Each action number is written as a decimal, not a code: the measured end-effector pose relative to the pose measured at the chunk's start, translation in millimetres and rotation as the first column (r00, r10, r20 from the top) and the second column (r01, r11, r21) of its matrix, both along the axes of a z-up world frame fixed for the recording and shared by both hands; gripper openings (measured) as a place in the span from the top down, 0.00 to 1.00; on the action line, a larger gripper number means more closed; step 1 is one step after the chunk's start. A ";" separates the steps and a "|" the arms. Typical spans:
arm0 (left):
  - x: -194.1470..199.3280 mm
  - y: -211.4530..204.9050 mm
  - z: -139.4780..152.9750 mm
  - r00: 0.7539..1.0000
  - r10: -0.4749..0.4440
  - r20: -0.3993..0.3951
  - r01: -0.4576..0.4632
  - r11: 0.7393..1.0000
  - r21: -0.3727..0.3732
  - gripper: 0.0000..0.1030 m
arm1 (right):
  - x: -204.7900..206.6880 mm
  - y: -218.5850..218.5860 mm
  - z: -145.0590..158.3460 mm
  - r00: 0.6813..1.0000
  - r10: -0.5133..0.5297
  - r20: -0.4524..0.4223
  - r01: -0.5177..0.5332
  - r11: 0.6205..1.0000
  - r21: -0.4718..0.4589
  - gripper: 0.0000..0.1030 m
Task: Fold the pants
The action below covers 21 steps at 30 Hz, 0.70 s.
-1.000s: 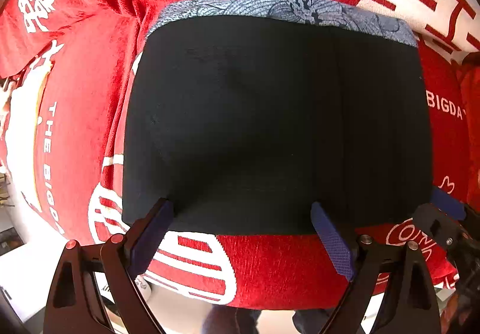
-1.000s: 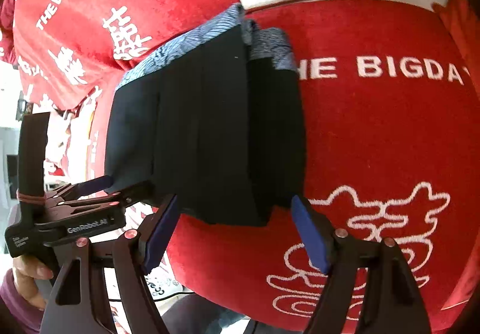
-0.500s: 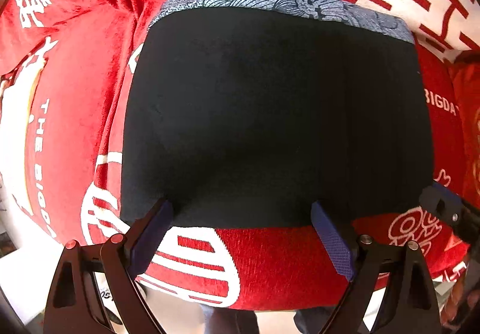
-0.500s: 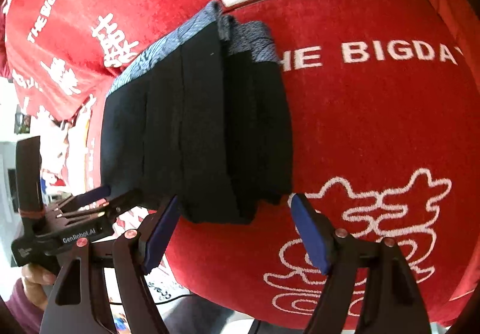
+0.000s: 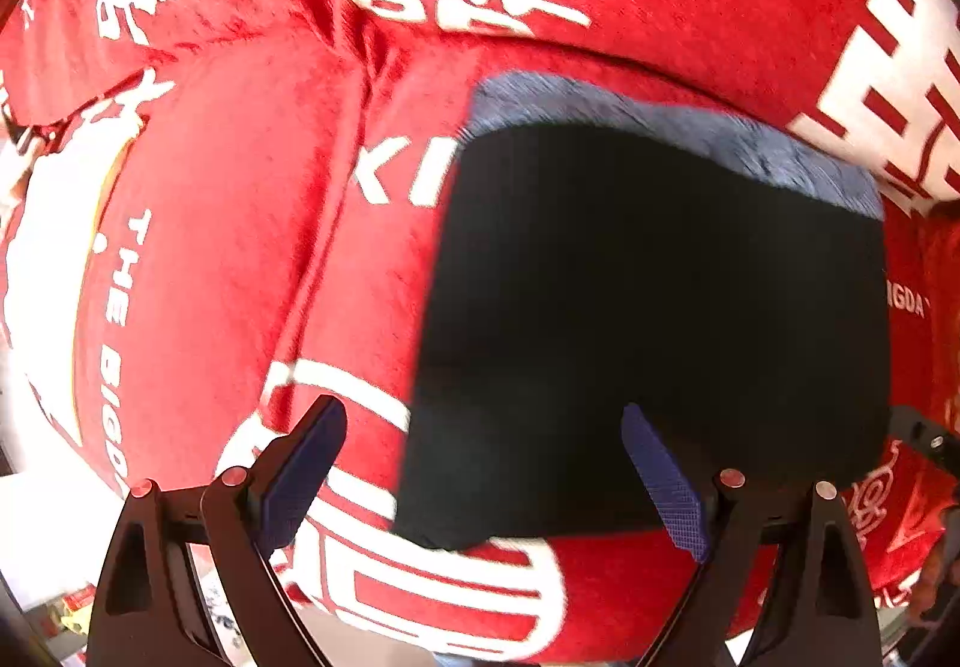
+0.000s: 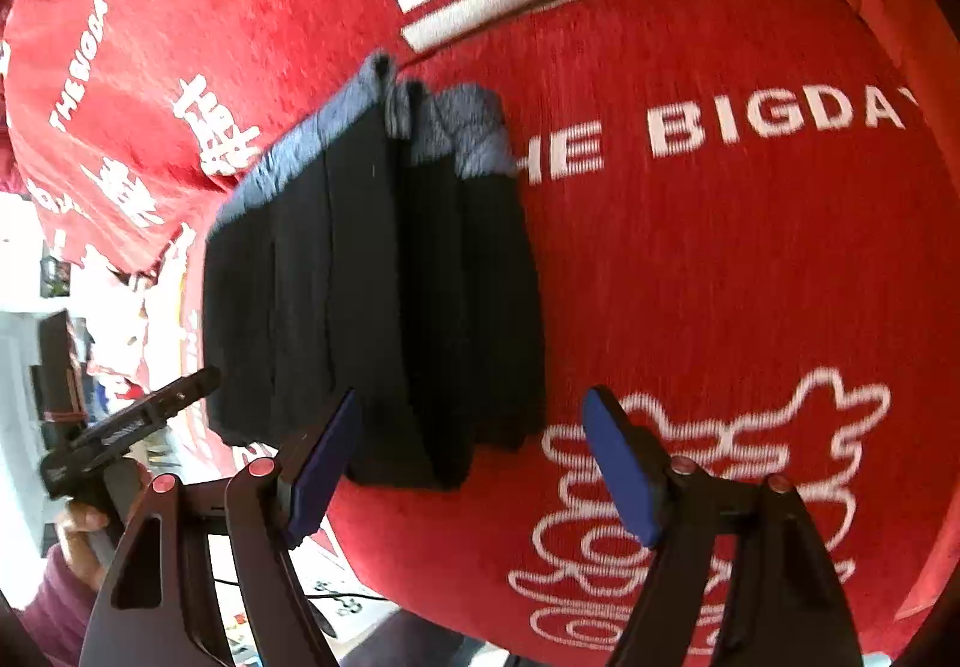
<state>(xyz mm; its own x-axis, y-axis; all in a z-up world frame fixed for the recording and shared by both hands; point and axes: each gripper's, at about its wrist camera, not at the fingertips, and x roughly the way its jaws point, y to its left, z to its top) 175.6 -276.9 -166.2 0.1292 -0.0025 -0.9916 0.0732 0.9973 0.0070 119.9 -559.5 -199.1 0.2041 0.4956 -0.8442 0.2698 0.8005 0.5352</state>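
Left wrist view: the left gripper (image 5: 483, 463) hangs over the red cover (image 5: 198, 259), its blue pads wide apart and holding nothing. The folded black pants (image 5: 660, 319) lie flat on the cover.

Right wrist view: the right gripper (image 6: 471, 463) is also spread apart and empty, near the pants' (image 6: 372, 295) closest edge.

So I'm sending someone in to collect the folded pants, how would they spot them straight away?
Look for the red cover printed with white characters and the words THE BIGDAY. On it lie the pants, a flat black folded bundle. It is the only dark item on the red, with a blue-grey patterned band along its far edge.
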 end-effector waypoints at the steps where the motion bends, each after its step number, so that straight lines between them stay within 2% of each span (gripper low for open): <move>1: 3.3 3.4 -0.6 1.000 -0.003 0.007 0.003 1.000 -0.008 0.09 | 2.5 -4.8 -0.8 1.000 -0.008 0.013 0.008 1.000 0.026 0.23; 7: 31.0 21.1 -12.6 1.000 -0.028 0.009 0.029 0.986 -0.163 0.09 | 22.4 -25.2 -13.6 0.998 -0.003 0.064 -0.009 0.981 0.193 0.21; 12: 48.0 29.6 -29.3 0.998 -0.062 -0.016 0.054 0.946 -0.319 0.09 | 37.9 -27.4 -35.0 0.997 0.040 0.061 -0.056 0.953 0.296 0.21; 16: 56.1 33.0 -47.5 0.997 -0.066 -0.041 0.045 0.920 -0.389 0.08 | 43.9 -24.2 -51.1 0.996 0.051 0.069 -0.072 0.934 0.349 0.20; 17: 57.5 32.9 -51.7 0.997 -0.060 -0.046 0.037 0.915 -0.401 0.01 | 43.9 -24.8 -54.0 0.996 0.052 0.072 -0.075 0.929 0.363 0.20; 21: 60.3 25.7 -61.2 0.997 -0.049 -0.051 0.022 0.899 -0.438 0.01 | 48.7 -19.6 -66.1 0.996 0.057 0.068 -0.080 0.911 0.405 0.19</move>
<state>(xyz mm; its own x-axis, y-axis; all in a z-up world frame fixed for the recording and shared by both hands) 235.9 -251.2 -227.4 0.0617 -0.4403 -0.8957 0.0954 0.8959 -0.4338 168.6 -579.1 -265.2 0.1961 0.8081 -0.5554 0.1842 0.5259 0.8303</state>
